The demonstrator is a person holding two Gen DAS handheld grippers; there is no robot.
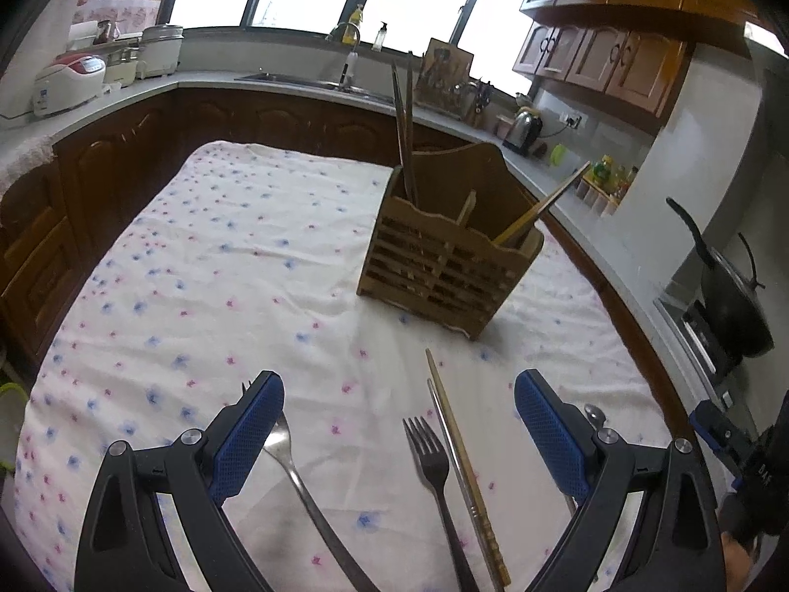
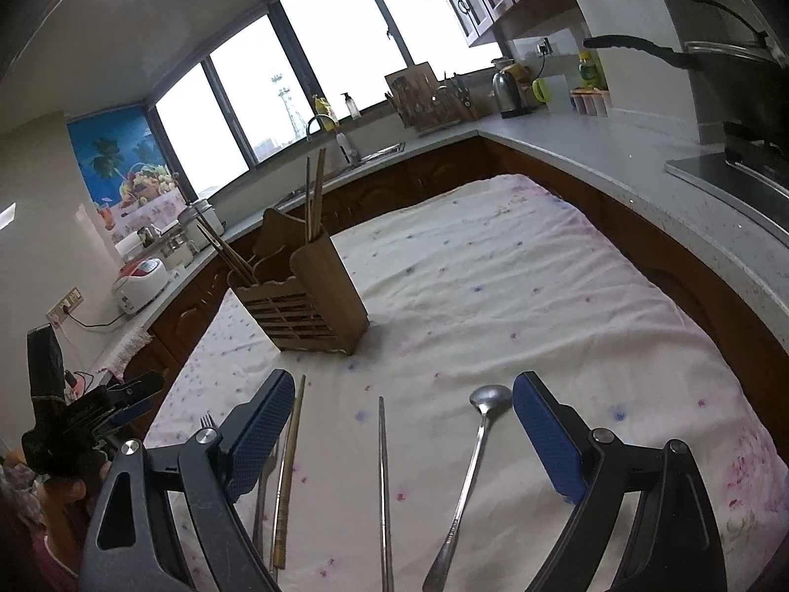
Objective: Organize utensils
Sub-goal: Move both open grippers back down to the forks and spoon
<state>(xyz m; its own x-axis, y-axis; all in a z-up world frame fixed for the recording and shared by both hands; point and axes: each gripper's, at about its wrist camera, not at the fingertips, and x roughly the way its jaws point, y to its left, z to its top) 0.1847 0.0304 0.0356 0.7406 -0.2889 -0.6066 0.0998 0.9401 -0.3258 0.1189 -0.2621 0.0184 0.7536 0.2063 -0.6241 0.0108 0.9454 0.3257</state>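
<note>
A wooden utensil caddy [image 1: 446, 266] [image 2: 308, 303] stands on the flowered tablecloth [image 1: 222, 256] with several chopsticks upright in it. In the left wrist view my left gripper [image 1: 399, 409] is open above a fork [image 1: 434, 473], a wooden chopstick [image 1: 466, 468], a metal chopstick [image 1: 456, 459] and a spoon [image 1: 305, 493] by the left finger. In the right wrist view my right gripper [image 2: 397, 407] is open above a metal chopstick [image 2: 383, 488] and a spoon [image 2: 473, 463]; a wooden chopstick [image 2: 291, 463] and a fork [image 2: 209, 422] lie by its left finger.
Kitchen counters [image 2: 591, 143] wrap around the table, with a sink [image 1: 315, 81], rice cookers [image 1: 69, 81], a kettle [image 2: 508, 86] and a black wok [image 1: 730, 296] on the stove. The other hand-held gripper [image 2: 89, 414] shows at the left edge of the right wrist view.
</note>
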